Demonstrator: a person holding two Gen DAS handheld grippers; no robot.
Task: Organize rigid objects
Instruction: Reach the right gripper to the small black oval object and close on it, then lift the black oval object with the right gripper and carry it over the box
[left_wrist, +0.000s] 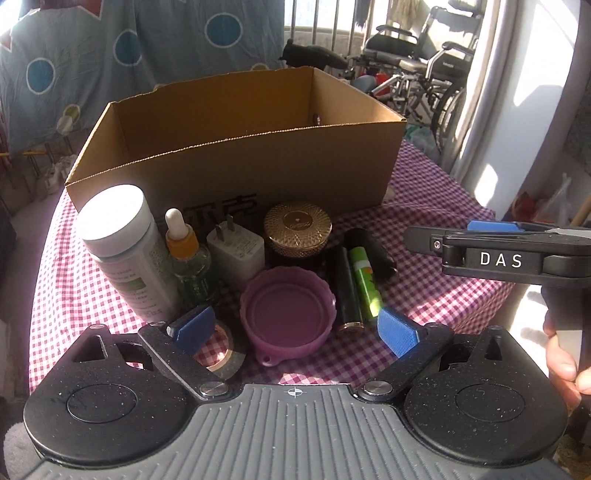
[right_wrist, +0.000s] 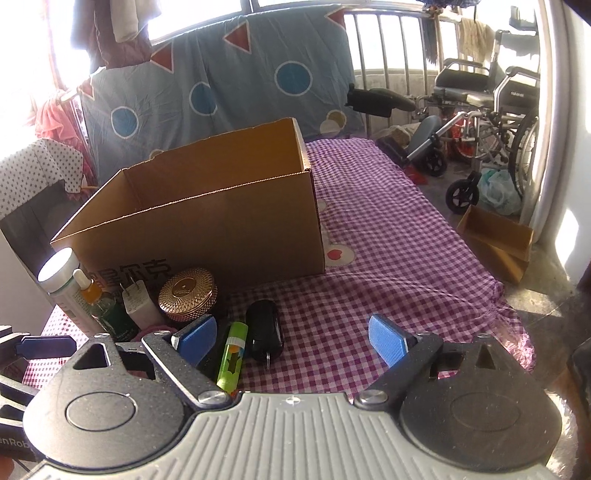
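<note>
Both my jaws stand wide with nothing between the pads: my left gripper (left_wrist: 297, 330) hangs over the purple silicone lid (left_wrist: 288, 314), my right gripper (right_wrist: 291, 338) over the black key fob (right_wrist: 264, 328) and the green lip balm (right_wrist: 232, 350), all on the checked cloth (right_wrist: 388, 258) just in front of the empty cardboard box (left_wrist: 236, 147). Trouble I can see coming: everything is packed tight here, so if my left closes on the lid, my left pad could nudge the dropper bottle (left_wrist: 186, 254) or the tall white-capped bottle (left_wrist: 122, 243), and both look easy to tip. The black tube (left_wrist: 345, 291) and the lip balm lie touching, round and likely to roll if I clip one. My two grippers are near each other too, so a clash is possible. The left view gives me the lid, the tape roll (left_wrist: 221, 354) under my pad and the hand (left_wrist: 565, 354) on the right gripper; the right view hides most of the lid but shows the bare cloth to the right and the box's end wall, while the white charger (right_wrist: 138, 302) and gold jar (right_wrist: 188, 291) show in both
</note>
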